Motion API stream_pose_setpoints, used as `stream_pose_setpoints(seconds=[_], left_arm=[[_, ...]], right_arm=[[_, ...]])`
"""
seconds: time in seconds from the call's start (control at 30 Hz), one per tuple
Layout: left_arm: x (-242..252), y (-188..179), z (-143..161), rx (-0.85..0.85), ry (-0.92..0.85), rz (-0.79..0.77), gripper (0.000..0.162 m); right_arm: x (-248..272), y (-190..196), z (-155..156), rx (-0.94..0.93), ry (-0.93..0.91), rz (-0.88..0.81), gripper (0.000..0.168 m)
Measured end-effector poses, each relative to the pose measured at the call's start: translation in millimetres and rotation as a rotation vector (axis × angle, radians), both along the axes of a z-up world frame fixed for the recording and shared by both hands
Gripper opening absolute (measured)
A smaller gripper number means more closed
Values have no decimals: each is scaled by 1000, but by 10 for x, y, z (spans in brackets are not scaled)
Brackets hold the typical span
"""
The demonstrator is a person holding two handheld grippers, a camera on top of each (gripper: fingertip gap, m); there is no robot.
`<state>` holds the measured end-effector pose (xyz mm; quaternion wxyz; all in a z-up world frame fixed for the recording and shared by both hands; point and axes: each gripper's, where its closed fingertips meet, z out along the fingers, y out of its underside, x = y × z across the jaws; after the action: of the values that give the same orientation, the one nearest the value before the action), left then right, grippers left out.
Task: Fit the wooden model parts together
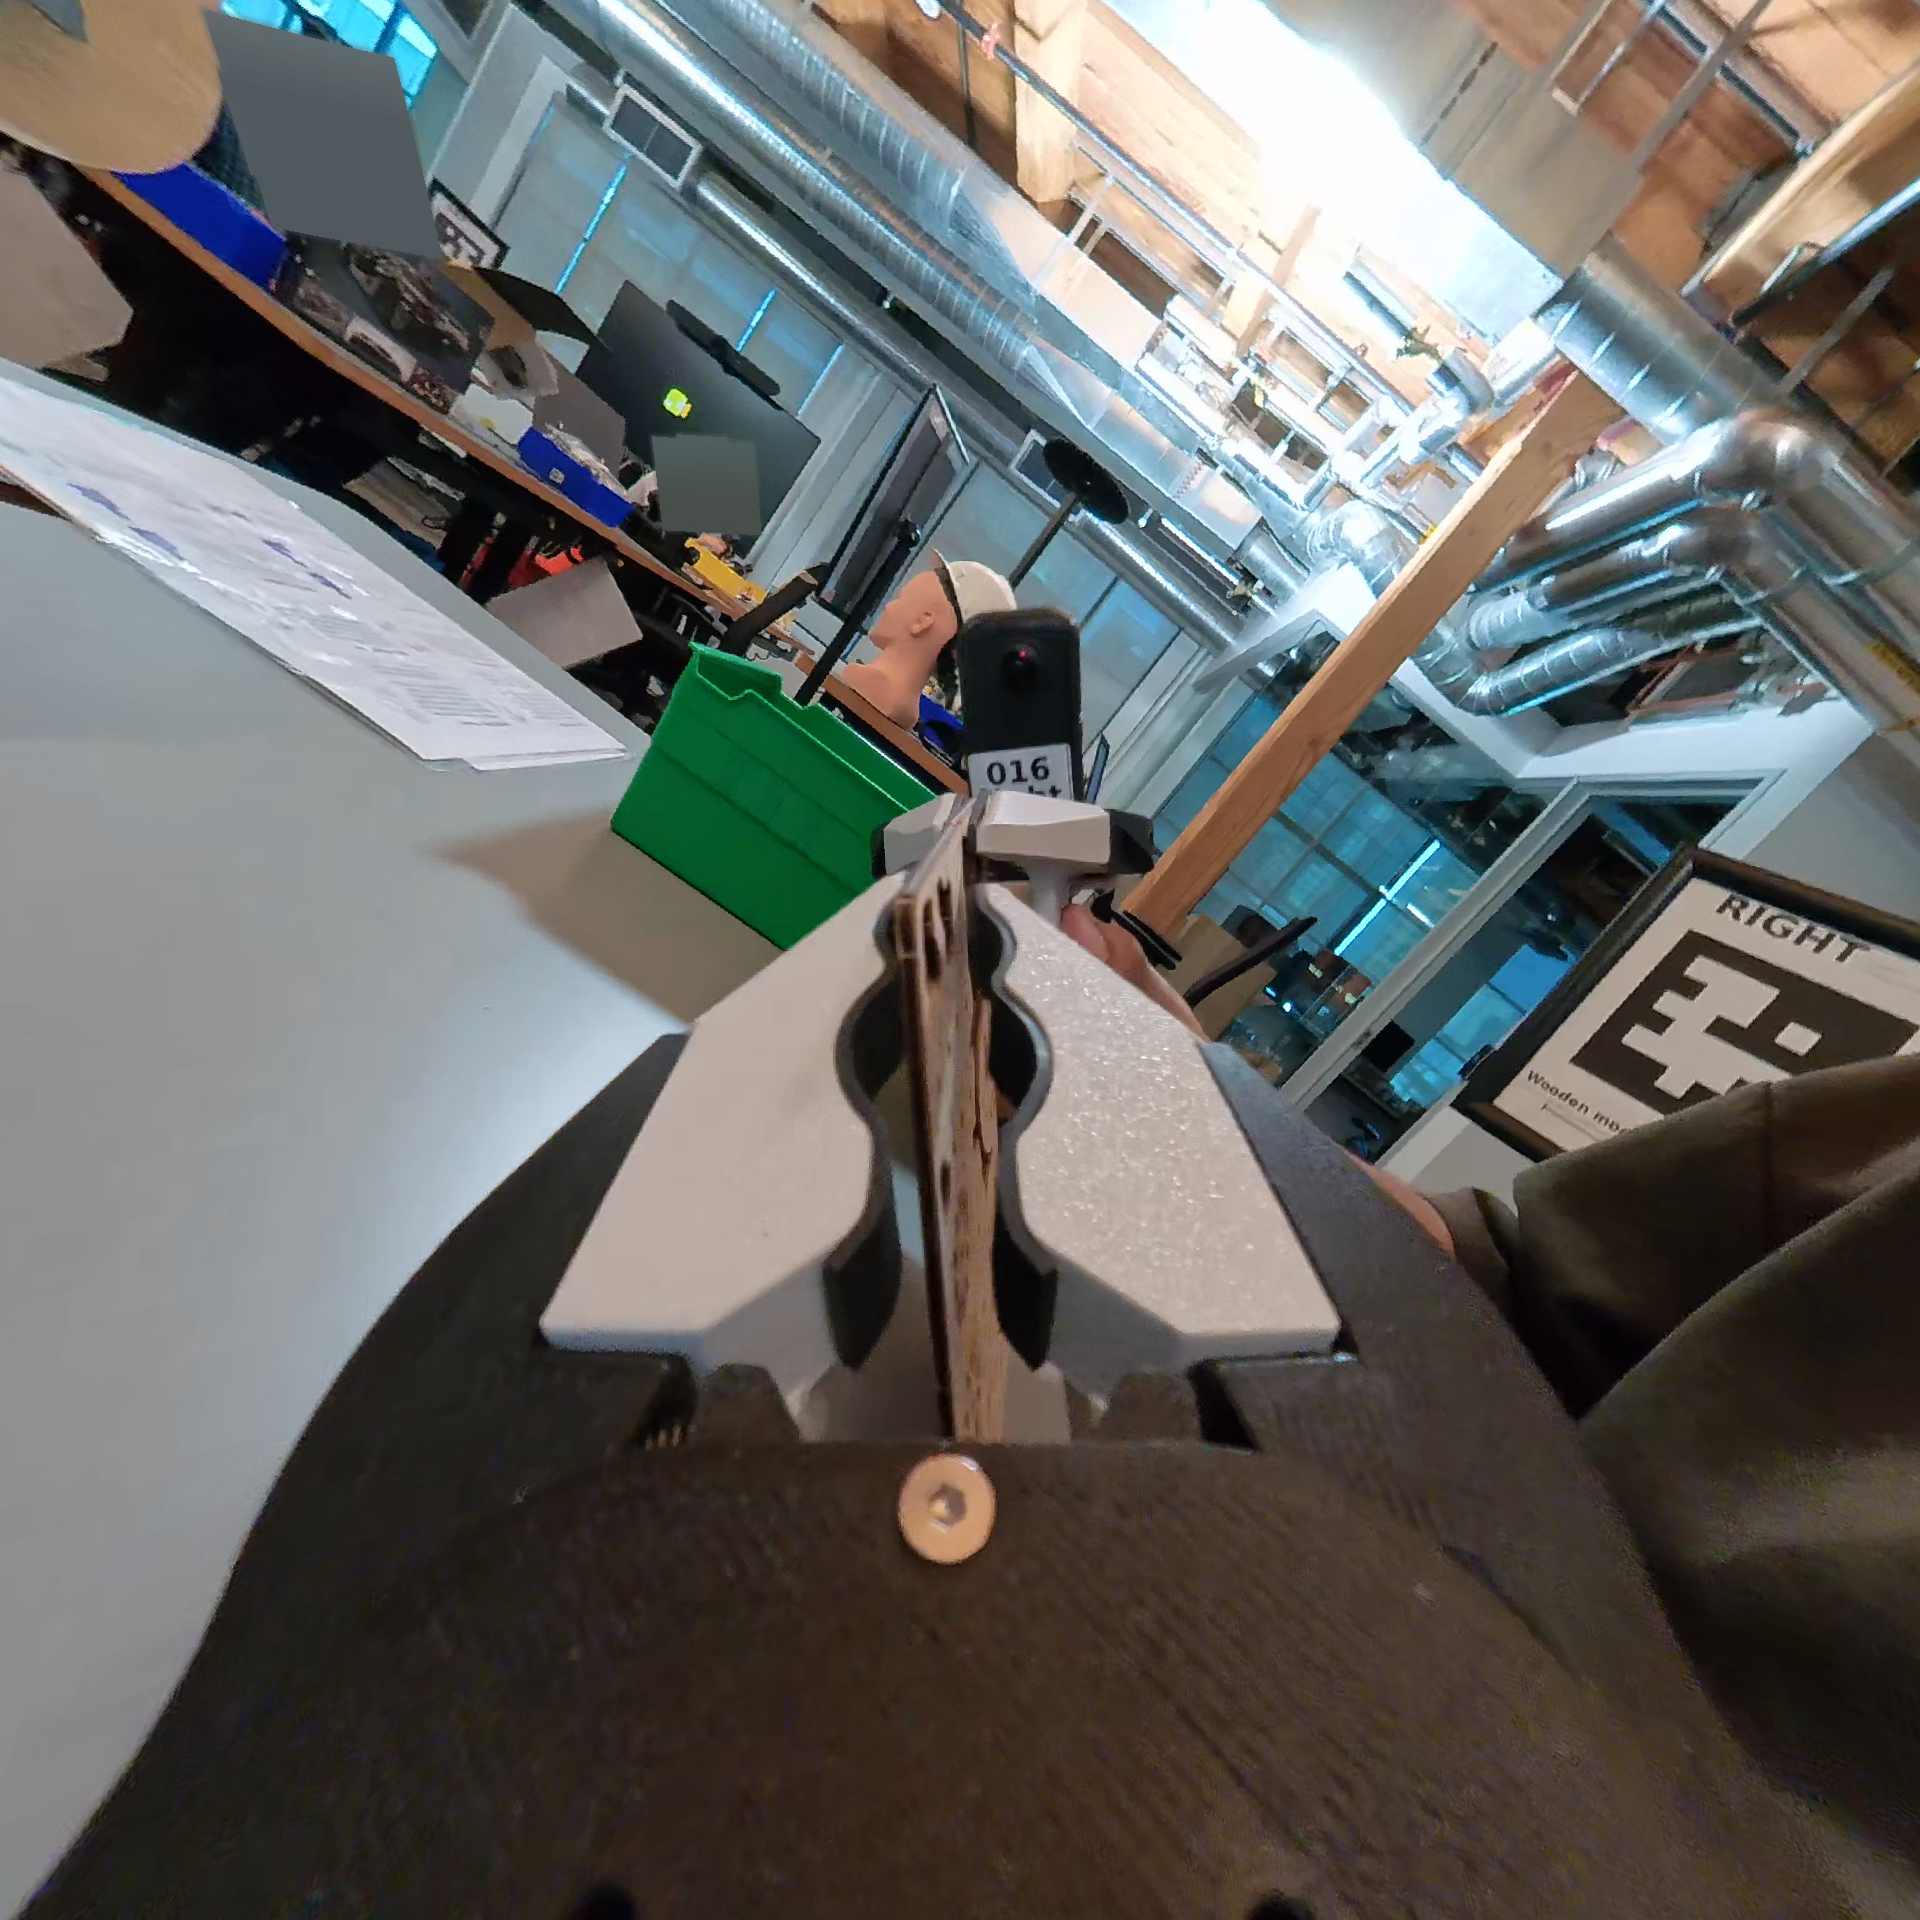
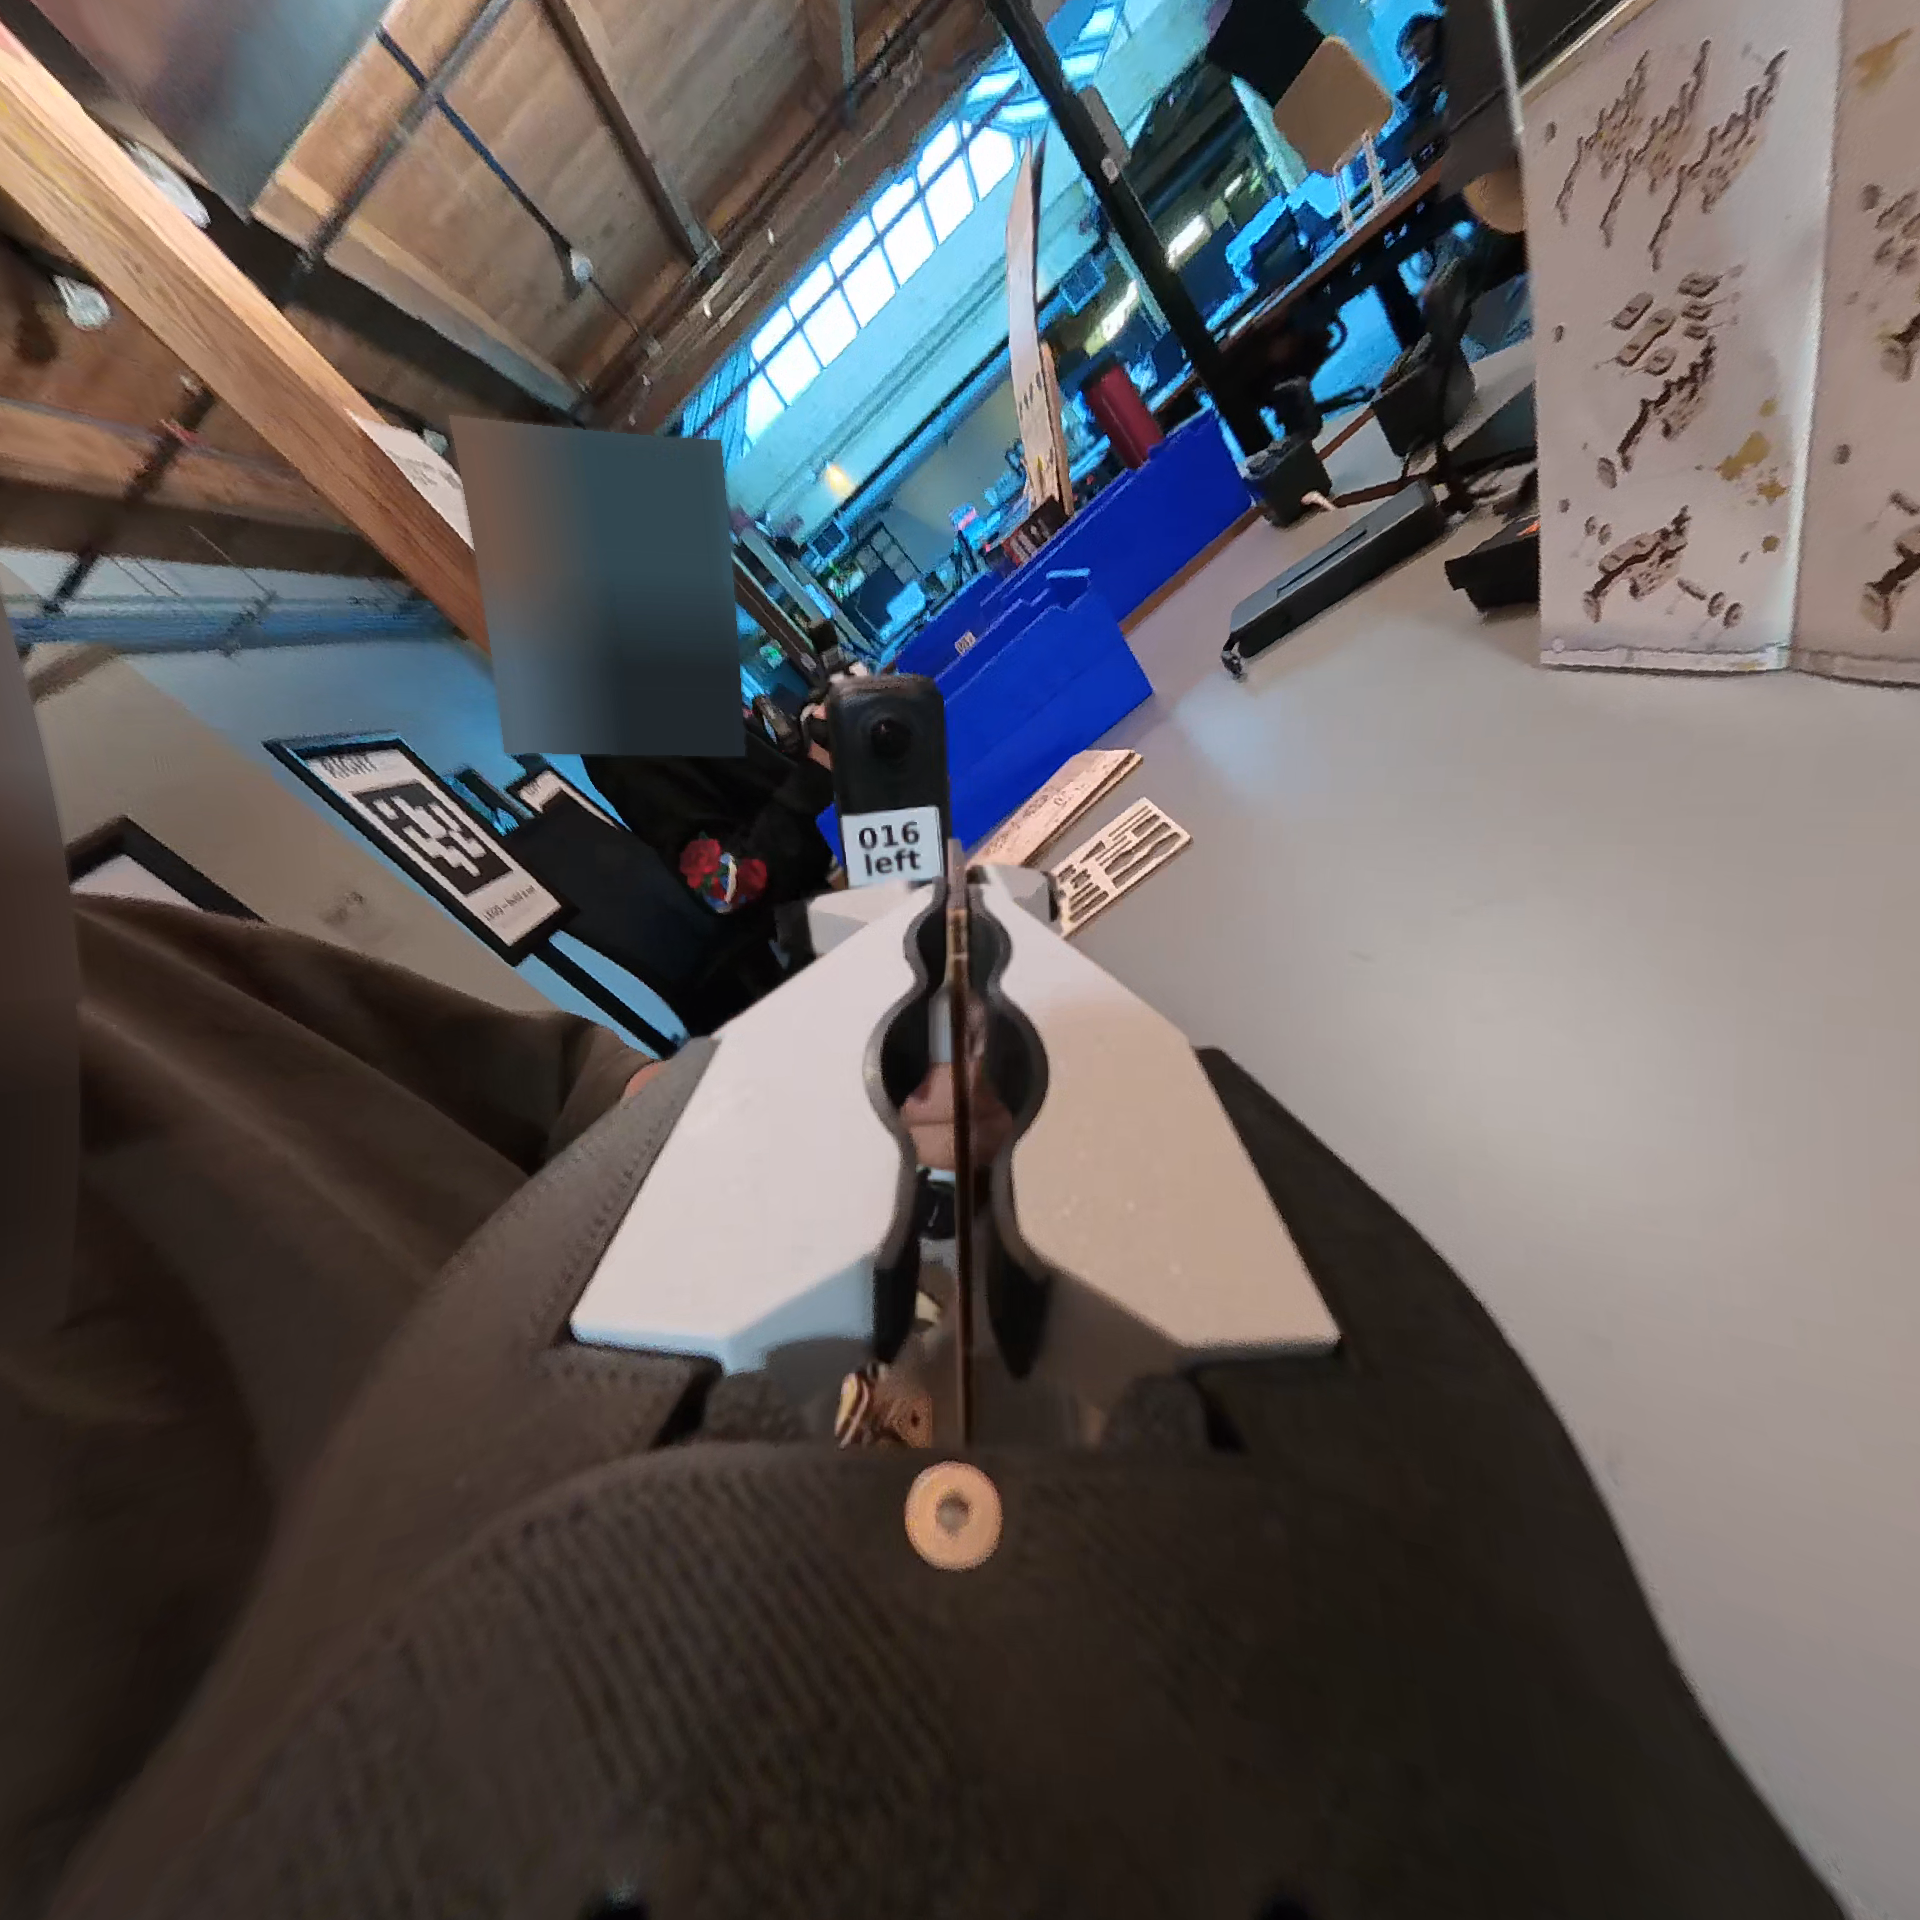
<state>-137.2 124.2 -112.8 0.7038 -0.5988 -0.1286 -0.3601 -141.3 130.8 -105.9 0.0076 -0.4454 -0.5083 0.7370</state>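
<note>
In the left wrist view my left gripper (image 1: 948,914) is shut on a thin wooden part (image 1: 961,1195), seen edge-on and upright between the grey fingers. Its far end reaches the tips of my right gripper (image 1: 982,831), which faces me just beyond. In the right wrist view my right gripper (image 2: 956,925) is shut on a thin wooden part (image 2: 964,1195), also edge-on. The left gripper (image 2: 951,888) meets it tip to tip. I cannot tell whether the grippers hold one part or two joined parts. Both are held above the grey table (image 2: 1455,1039).
Laser-cut wooden sheets (image 2: 1122,857) lie on the table ahead, beside blue bins (image 2: 1039,665). A picture sheet of parts (image 2: 1683,343) stands at the right. A green bin (image 1: 758,800) and papers (image 1: 291,592) sit at the left. A person's sleeve (image 1: 1714,1299) is close. Less than 4 cm separates the two grippers' tips.
</note>
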Motion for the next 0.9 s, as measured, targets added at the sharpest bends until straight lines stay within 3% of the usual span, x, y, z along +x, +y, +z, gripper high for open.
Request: stream_pose_setpoints(seconds=[0.07, 0.13, 0.23, 0.3, 0.43, 0.67, 0.9], left_arm=[[-1, -18, -1, -4, -15, -10, 22], [14, -12, -53, -43, -10, -27, 27], [21, 26, -159, -114, 40, -13, 7], [35, 30, -158, -113, 29, -18, 1], [19, 20, -134, -92, 11, -14, 0], [-41, -1, -106, -75, -1, 9, 0], [-33, 16, -144, -107, 50, 38, 0]], right_arm=[[-14, 54, 14, -28, 6, -31, 0], [-16, 98, 25, -14, 18, -61, 0], [-20, 123, 13, 10, 21, -83, 0], [-40, 150, -16, -1, 13, -101, 12], [-62, 138, -78, -64, -28, -88, 33], [-62, -61, -271, 74, -75, -39, 14], [-36, -56, -284, 158, -65, -48, 7]])
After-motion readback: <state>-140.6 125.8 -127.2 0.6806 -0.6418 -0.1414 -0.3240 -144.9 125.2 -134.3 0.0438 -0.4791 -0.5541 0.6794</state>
